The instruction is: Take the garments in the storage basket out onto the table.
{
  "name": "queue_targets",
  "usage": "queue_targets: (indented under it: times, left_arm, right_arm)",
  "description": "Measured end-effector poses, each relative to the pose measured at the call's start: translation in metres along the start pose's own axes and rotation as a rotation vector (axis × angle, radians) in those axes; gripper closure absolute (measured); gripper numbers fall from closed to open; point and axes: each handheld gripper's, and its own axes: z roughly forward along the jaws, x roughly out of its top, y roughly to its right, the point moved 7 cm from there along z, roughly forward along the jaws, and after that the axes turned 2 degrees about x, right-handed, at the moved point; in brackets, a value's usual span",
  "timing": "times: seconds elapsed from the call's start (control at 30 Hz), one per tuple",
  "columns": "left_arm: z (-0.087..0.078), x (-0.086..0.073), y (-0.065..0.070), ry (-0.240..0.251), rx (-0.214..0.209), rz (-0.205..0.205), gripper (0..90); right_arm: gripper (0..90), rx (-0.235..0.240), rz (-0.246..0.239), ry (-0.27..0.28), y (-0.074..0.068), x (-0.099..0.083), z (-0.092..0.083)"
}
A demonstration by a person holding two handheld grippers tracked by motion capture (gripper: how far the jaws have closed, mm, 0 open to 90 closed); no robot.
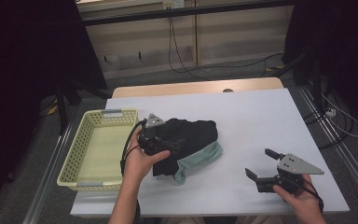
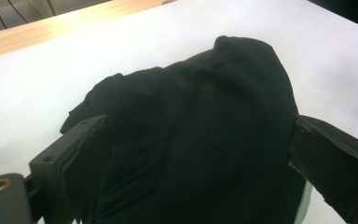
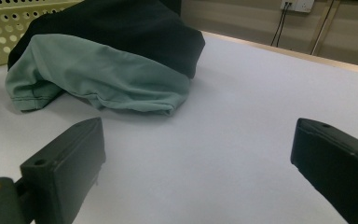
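Looking down from the high view: left gripper (image 1: 154,140) set on the near left edge of the black garment (image 1: 189,140), jaws spread wide across the cloth and not pinching it, probably placed there to gather the pile toward the yellow basket (image 1: 81,154) just beside it; green garment (image 1: 205,157) poking out from under the black one on the right; right gripper (image 1: 261,164) parked well apart on bare white table (image 1: 261,116), jaws apart and empty, seemingly kept out of the way. Beyond the table, a wooden edge, pale wall panels, trailing cables, dark drapes at both sides. Turning to the left gripper view: black garment (image 2: 191,140) bulging between the two open jaws, cloth touching them but not squeezed flat, white surface behind. Turning to the right gripper view: nothing between the jaws, green garment (image 3: 102,79) tucked under the black garment (image 3: 121,28) ahead, basket (image 3: 9,23) at the back left.
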Motion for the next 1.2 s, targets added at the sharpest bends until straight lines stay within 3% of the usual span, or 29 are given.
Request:
queue_targets:
  times: [0.1,0.3,0.43,0.6,0.73,0.9,1.2]
  left_arm:
    - [0.002,-0.001,-0.003,-0.014,0.013,0.014,6.6]
    - [0.003,-0.005,-0.006,-0.006,0.001,-0.005,6.6]
    - [0.000,-0.007,-0.010,0.001,0.018,-0.016,6.6]
    - [-0.004,-0.005,-0.011,0.021,0.020,-0.024,6.8]
    - [-0.003,-0.008,-0.013,0.007,0.027,-0.020,7.2]
    - [-0.004,-0.005,-0.012,0.024,0.026,-0.015,8.6]
    - [-0.003,-0.003,-0.010,0.039,0.023,-0.023,9.2]
  right_arm:
    - [2.6,0.005,-0.001,0.000,0.000,0.004,0.003]
    - [2.6,-0.002,-0.003,-0.008,0.000,0.013,0.013]
    - [2.6,0.021,0.010,-0.028,-0.003,0.016,0.022]
    - [2.8,0.036,-0.022,-0.053,-0.009,0.021,0.034]
    - [2.8,0.067,-0.020,-0.061,-0.017,0.027,0.047]
    - [2.4,0.086,-0.012,-0.075,-0.024,0.031,0.062]
    - [13.2,0.138,-0.035,-0.102,-0.038,0.043,0.088]
